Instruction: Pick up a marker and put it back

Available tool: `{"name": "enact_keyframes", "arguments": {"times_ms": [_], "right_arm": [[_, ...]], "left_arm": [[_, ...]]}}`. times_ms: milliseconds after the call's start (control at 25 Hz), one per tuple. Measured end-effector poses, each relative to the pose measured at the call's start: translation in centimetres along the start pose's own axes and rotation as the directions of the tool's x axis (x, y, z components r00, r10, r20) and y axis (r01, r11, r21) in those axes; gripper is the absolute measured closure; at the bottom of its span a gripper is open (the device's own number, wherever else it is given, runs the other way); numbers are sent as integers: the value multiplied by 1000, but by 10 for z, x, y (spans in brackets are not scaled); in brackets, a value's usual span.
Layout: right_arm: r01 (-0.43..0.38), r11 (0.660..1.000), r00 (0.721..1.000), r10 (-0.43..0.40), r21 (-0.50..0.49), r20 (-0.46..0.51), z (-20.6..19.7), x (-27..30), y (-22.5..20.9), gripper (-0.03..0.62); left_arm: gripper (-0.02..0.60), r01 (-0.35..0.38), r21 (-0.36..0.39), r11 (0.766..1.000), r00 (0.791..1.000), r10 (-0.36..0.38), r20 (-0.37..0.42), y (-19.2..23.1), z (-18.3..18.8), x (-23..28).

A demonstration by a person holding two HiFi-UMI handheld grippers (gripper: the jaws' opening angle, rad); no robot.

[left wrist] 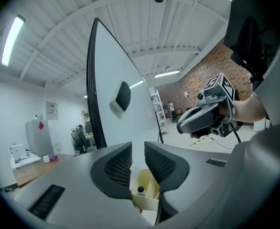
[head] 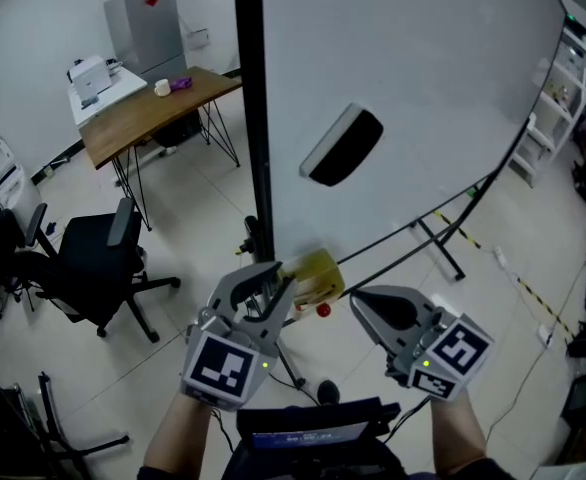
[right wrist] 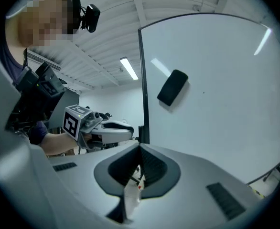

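Marker [right wrist: 131, 192] in right gripper [right wrist: 140, 152], beside holder [head: 313, 273] rim

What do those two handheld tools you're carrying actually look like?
Both are grey moulded shells. The left gripper and right gripper each end in two dark, ribbed jaws and carry a white cube printed with black square markers, beside a small green light. A black cable trails from the right one.

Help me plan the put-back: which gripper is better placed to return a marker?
Right. The right gripper is shut on a white marker; the left gripper by the yellow holder is open, empty.
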State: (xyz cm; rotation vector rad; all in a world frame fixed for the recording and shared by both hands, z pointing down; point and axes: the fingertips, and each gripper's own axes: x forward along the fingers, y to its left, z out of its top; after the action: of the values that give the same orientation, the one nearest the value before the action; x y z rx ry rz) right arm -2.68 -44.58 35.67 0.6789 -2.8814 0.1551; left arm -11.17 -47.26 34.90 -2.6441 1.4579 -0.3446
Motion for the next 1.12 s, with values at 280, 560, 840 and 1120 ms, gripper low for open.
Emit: {"name": "enact_keyframes", "arguments": {"times_ms": [280, 560, 840, 1120], "right_arm": [[26, 999, 997, -24, -28, 72, 33, -17, 15, 582], [47, 997, 997, -43, -65, 59, 28, -29, 65, 582], [123, 989, 992, -121, -82, 34, 12, -61, 111, 582], [192, 978, 981, -190, -86, 27, 5, -95, 134, 582]], "left_arm": [[565, 31, 71, 997, 998, -35, 60, -7, 40, -34], [577, 36, 53, 998, 993, -41, 111, -17, 41, -77], [577, 116, 33, 993, 986, -119, 117, -53, 33, -110], [577, 196, 60, 979, 973, -202, 113, -88, 34, -120]]}}
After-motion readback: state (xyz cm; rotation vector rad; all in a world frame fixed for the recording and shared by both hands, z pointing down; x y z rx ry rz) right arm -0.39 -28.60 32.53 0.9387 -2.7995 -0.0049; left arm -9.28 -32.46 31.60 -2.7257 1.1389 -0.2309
